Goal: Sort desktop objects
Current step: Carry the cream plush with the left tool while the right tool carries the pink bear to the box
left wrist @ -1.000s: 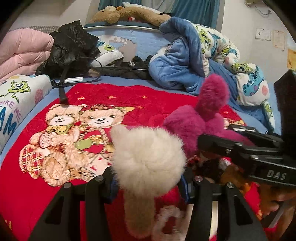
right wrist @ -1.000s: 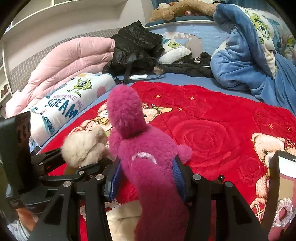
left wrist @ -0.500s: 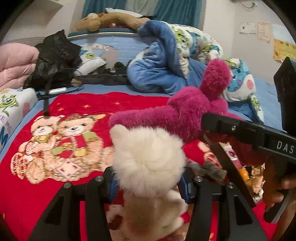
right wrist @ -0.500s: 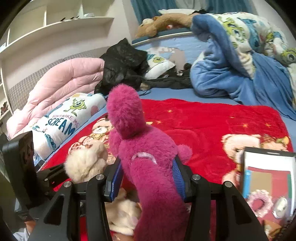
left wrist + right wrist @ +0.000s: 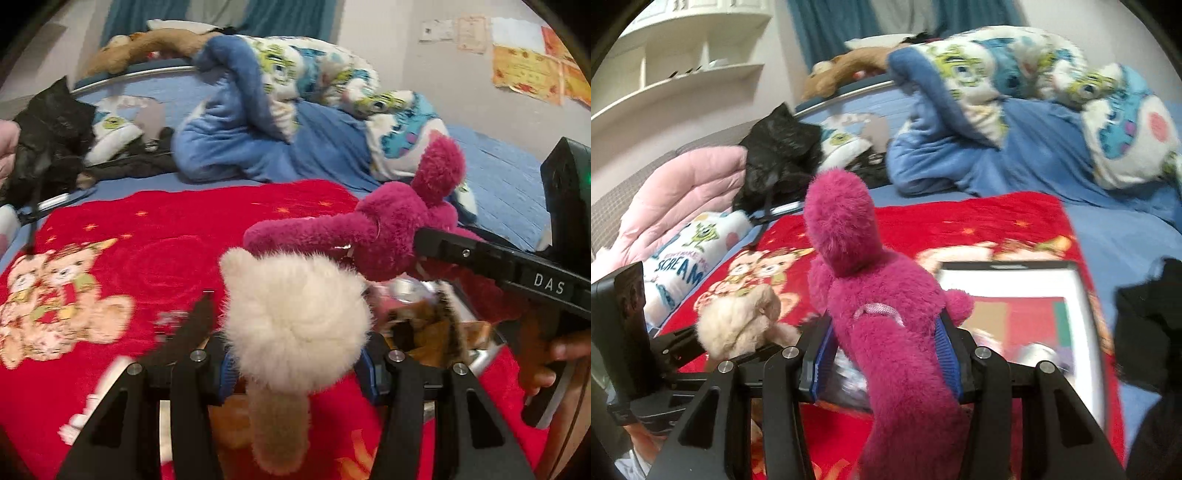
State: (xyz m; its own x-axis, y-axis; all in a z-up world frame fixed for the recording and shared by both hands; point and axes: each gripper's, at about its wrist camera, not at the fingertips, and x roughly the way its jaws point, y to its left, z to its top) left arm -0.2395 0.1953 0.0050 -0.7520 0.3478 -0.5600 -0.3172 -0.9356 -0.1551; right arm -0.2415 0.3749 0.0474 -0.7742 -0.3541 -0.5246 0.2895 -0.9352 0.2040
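Observation:
My left gripper point(image 5: 295, 363) is shut on a cream plush toy point(image 5: 295, 314), held above the red bear blanket point(image 5: 147, 240). The cream toy also shows at the left of the right wrist view point(image 5: 738, 325). My right gripper point(image 5: 886, 363) is shut on a magenta plush toy point(image 5: 879, 314), which also shows in the left wrist view point(image 5: 388, 229), just right of the cream toy. Both toys are lifted side by side.
A white-rimmed box point(image 5: 1015, 295) lies on the blanket at right. A metal-rimmed container with toys point(image 5: 443, 317) sits below the magenta toy. A blue blanket pile point(image 5: 277, 129), black jacket point(image 5: 779, 155) and pink quilt point(image 5: 683, 192) lie behind.
Both grippers have swung to the right with their toys held; the white-rimmed box has come further into the right wrist view.

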